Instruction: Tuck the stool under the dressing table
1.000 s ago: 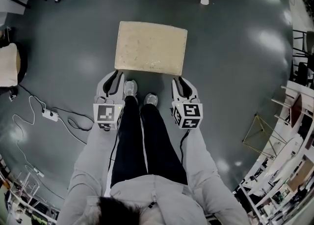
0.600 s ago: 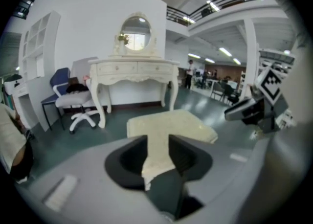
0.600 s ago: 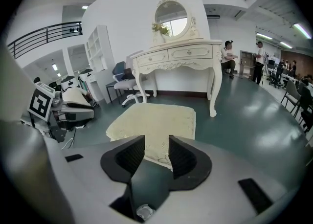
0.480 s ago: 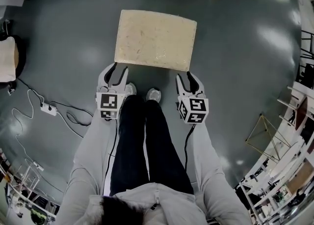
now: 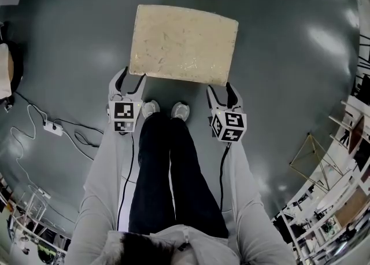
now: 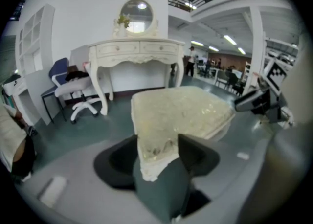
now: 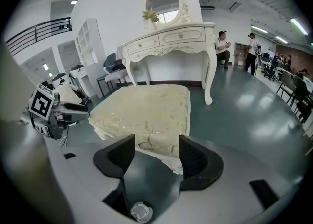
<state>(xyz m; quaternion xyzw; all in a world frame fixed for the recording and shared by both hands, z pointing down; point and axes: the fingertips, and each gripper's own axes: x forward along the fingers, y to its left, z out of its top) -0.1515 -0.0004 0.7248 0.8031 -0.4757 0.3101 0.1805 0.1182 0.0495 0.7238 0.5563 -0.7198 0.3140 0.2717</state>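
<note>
- Stool (image 5: 184,44) has open floor (image 5: 289,55) to cross yet. The dressing table (image 7: 168,39), the biggest piece here, stands well beyond it with its legroom facing this way, so a straight push ahead looks like the plan.
- It sits square-on just in front of the person's shoes (image 5: 165,109), cream top up and long near edge towards them. That puts both near corners within reach of both hands at once.
- An office chair (image 6: 73,91) is parked left of the table, clear of the gap the stool is meant for.
- Left gripper (image 5: 129,80) has just been opening its jaws. They stand wide, straddling the stool's near left corner. Cloth fills the gap in its own view, but I'd call it let go, not pinched.
- Right gripper (image 5: 221,90) has also just been opening its jaws. They are spread wide at the near right corner, whose edge shows between them without any squeeze.
- My guess is that one tool goes on each corner so the stool won't swivel as it goes.
- A power strip (image 5: 56,128) and its cable lie on the floor off to the left, away from the path.
</note>
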